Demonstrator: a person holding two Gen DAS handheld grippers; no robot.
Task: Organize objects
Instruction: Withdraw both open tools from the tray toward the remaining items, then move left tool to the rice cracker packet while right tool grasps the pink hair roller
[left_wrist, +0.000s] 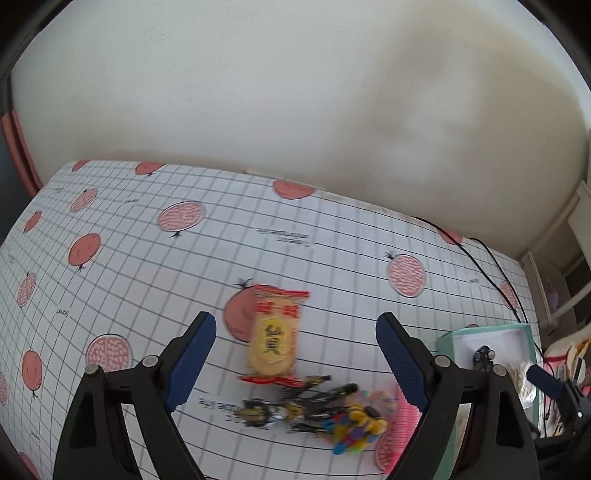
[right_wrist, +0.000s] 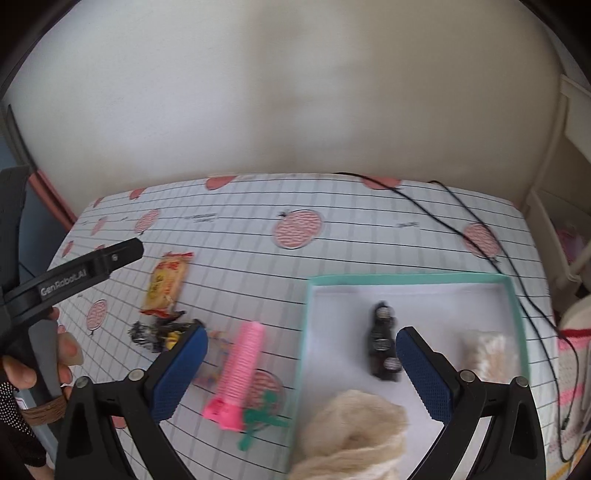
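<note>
Yellow rice-cracker packet (left_wrist: 272, 338) with red ends is seen lying flat on the gridded pomegranate-print tablecloth (left_wrist: 147, 258), left of the teal-rimmed white box (right_wrist: 413, 278).

Its long axis is pointed away towards the wall. Nearer are seen a black-and-gold toy figure (left_wrist: 291, 406), and a pink ribbed comb (right_wrist: 242, 369) lengthwise beside the box. The left gripper (left_wrist: 295, 363) and right gripper (right_wrist: 301, 373) are held spread wide, empty.

Soft even daylight, faint shadows on wall; motion blur on nearby objects; fisheye bending, dark corners
</note>
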